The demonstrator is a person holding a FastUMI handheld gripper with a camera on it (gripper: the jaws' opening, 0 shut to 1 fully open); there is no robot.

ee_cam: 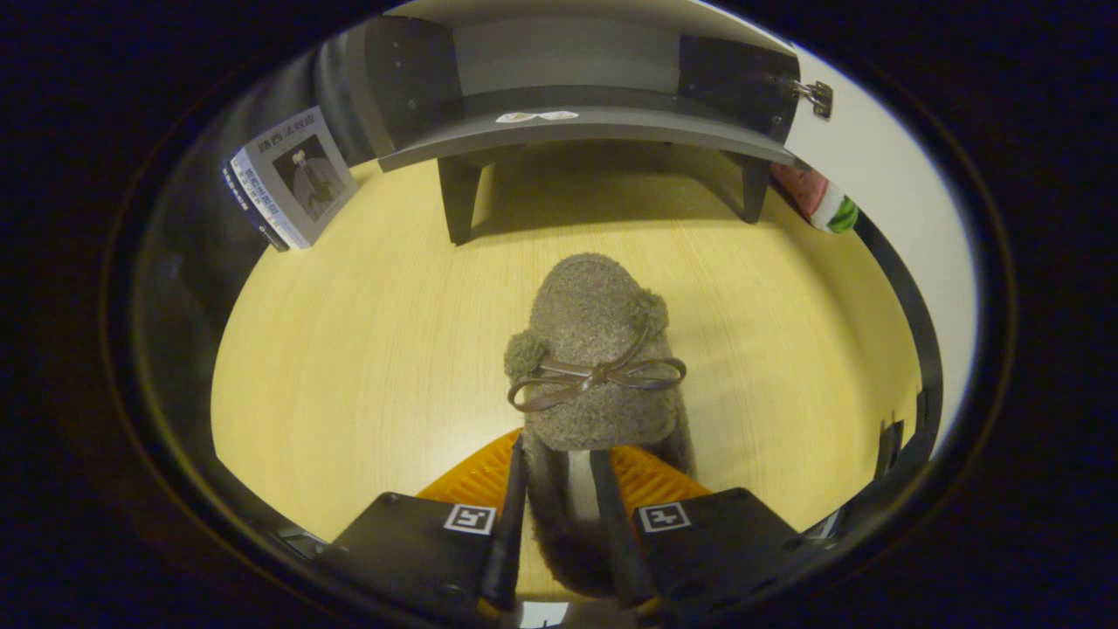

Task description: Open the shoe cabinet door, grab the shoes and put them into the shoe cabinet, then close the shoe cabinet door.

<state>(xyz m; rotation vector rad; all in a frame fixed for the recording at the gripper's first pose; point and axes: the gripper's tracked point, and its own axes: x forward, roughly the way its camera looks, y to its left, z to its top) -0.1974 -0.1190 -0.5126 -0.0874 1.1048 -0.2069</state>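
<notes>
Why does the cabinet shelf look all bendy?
In the gripper view, the fisheye lens curves the shoe cabinet shelf; the cabinet casts a dark shadow on the table; the fuzzy slipper held in the gripper looks sharp.

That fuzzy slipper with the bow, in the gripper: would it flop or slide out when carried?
The slipper looks soft and plush, so its toe may sag a little beyond the gripper. Its fuzzy fabric probably resists slipping, and both fingers seem pressed on its heel. It appears light for its size; the thin bow might snag.
</notes>
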